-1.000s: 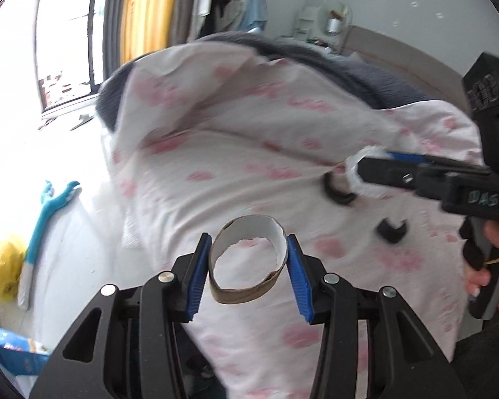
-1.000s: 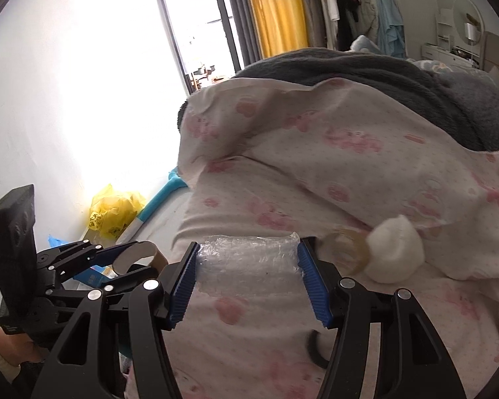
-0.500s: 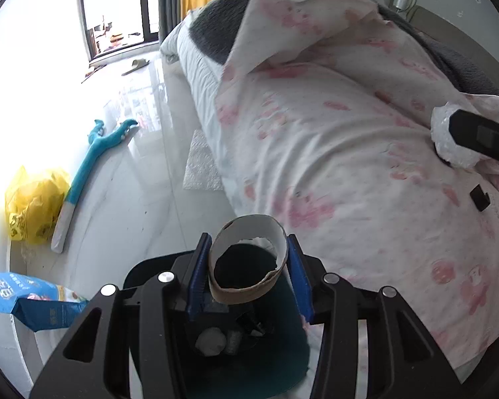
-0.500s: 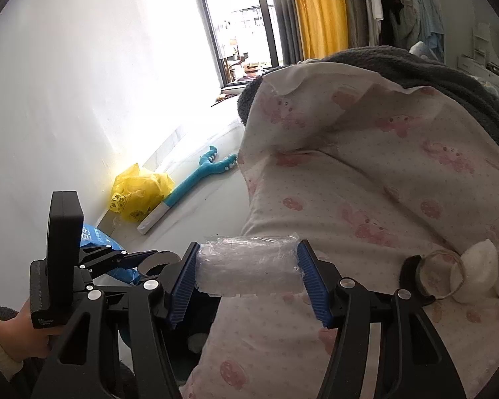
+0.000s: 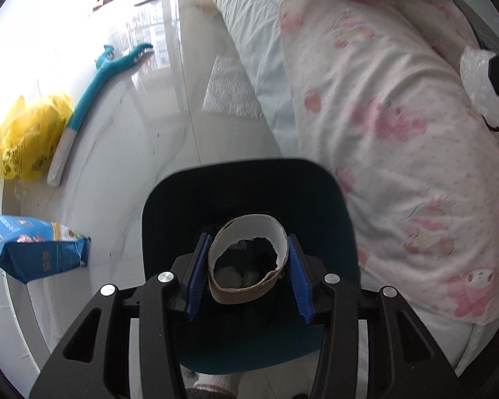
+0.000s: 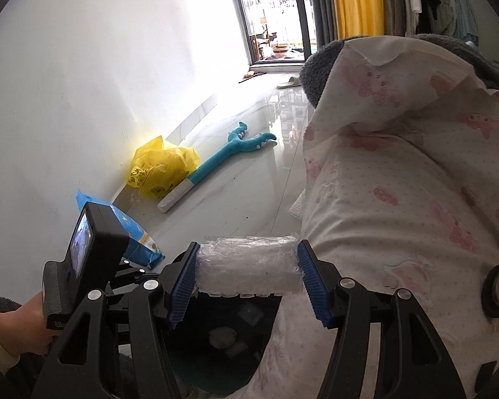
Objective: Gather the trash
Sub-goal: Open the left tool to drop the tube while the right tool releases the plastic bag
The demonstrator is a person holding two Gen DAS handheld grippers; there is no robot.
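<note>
1. Hovering over the open dark teal trash bin [image 5: 332, 206], the left gripper [image 5: 248, 266] is clamped narrowly on one torn cardboard tape core [image 5: 249, 262], blue pads pressed against its two sides; the core is held directly above the bin mouth, presumably so that it falls inside once let go.
2. One roll of bubble wrap [image 6: 248, 266] is pinched lengthwise in the right gripper [image 6: 248, 274], jaws set fairly wide on its two ends. It is held at the bed's edge with the bin [image 6: 229, 335] partly seen beneath, judged to be next in line for dropping.
3. A few pale scraps are seen already lying in the bin; an exact count cannot be made.
4. Further likely trash is noted: one black-rimmed ring [image 6: 492, 296] on the pink-print duvet [image 6: 399, 199], only partly in view, and one pale textured sheet [image 5: 231, 89] on the floor beside the bed.
5. Along the wall are counted one yellow plastic bag [image 6: 161, 166], one blue snack packet [image 5: 33, 246] and one teal plush grabber toy [image 6: 223, 156]; whether these are trash cannot be told.
</note>
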